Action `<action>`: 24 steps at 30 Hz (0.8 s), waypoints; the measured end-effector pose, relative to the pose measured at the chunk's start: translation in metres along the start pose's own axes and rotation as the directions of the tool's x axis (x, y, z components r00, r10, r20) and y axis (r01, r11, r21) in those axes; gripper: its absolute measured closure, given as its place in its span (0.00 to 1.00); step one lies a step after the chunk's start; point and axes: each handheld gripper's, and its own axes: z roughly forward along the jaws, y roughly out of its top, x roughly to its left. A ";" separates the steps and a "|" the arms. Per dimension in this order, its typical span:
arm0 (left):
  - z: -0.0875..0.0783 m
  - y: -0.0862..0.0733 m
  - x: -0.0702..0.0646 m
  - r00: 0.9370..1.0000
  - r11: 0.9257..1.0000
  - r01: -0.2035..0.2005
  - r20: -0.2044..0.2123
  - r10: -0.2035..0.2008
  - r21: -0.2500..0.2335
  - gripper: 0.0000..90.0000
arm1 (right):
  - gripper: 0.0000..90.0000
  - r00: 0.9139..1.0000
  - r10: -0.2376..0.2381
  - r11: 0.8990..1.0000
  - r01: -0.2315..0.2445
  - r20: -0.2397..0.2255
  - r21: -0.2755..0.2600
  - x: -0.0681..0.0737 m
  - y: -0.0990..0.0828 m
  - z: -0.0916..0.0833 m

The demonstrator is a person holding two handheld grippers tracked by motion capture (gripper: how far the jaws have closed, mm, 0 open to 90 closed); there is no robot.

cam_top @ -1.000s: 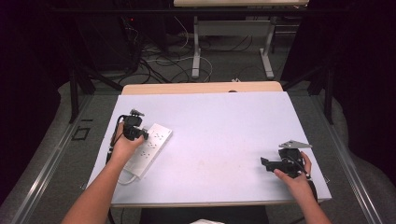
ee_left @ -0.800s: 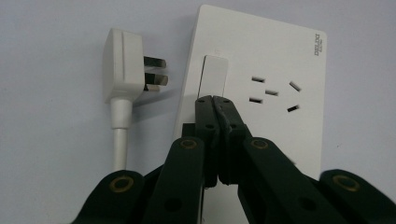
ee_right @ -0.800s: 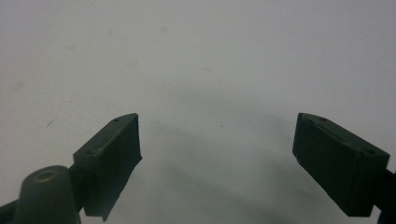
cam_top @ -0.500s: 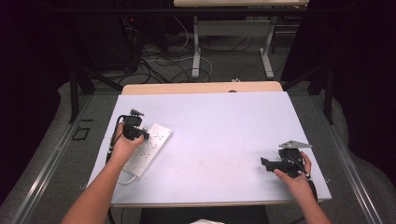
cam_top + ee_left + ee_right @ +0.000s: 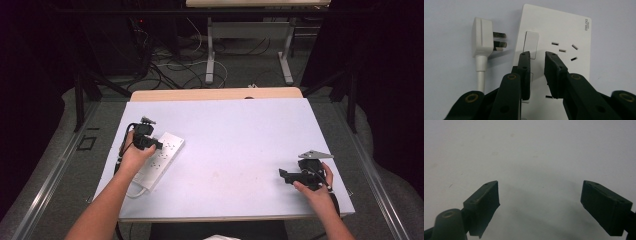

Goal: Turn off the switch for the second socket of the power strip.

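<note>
A white power strip lies flat on the left part of the table. My left gripper hovers over it, pointing down at its face. In the left gripper view the strip shows a rocker switch and socket holes, and its white plug lies loose beside it on its cord. The left gripper has just been opening; a narrow gap stands between its jaws with nothing pinched. My right gripper rests near the table's right front, and its jaws stand wide apart over bare tabletop.
The table's wooden far edge runs along the back. Beyond it stand a desk's metal legs and loose cables on the floor. Dark frame bars flank the table's left side.
</note>
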 end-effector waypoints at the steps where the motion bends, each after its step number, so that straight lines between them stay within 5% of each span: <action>1: 0.000 0.000 0.000 1.000 1.000 -0.001 0.003 0.001 0.001 0.81 | 0.16 1.000 -0.001 1.000 0.001 0.000 0.000 0.000 0.000 0.000; 24: 0.002 -0.001 -0.004 1.000 0.999 -0.002 0.024 0.003 -0.037 0.57 | 0.16 1.000 0.001 1.000 -0.001 -0.003 0.004 -0.001 0.000 0.000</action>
